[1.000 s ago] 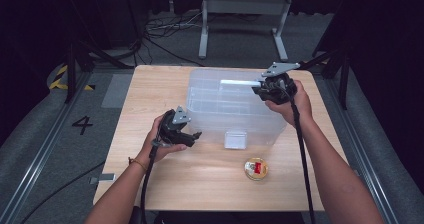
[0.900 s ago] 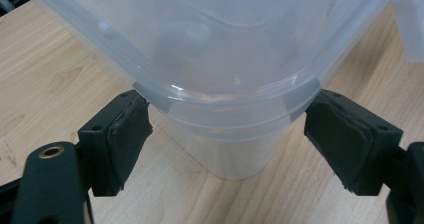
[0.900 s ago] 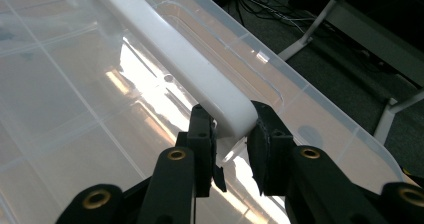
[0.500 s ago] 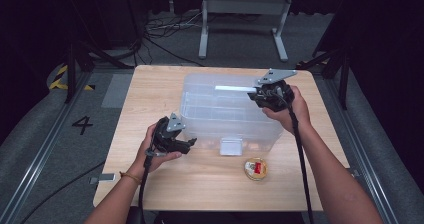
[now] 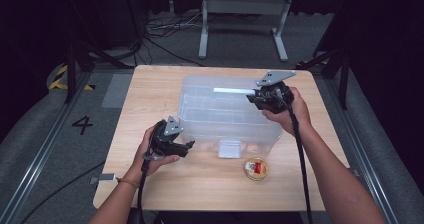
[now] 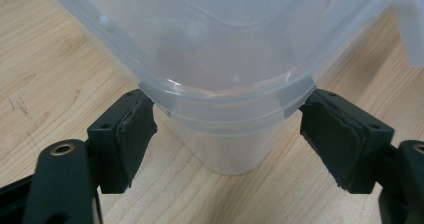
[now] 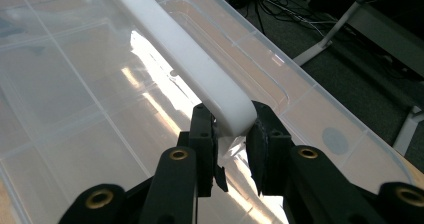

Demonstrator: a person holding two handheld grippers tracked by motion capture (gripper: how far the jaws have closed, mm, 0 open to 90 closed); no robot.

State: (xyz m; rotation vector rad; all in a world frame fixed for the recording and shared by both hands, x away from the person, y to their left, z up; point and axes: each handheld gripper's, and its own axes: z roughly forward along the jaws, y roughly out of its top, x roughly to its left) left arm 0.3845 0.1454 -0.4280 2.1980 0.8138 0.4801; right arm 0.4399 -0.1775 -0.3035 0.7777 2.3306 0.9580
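On the wooden desk [image 5: 150,99], right tool [image 7: 232,141] clamped on the clear plastic box's [image 5: 225,114] white handle [image 7: 185,59]; left tool [image 6: 227,134] apart, straddling its corner.

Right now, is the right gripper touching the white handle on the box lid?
Touching. In the right gripper view, the right gripper has both pads pressed against the end of the white handle.
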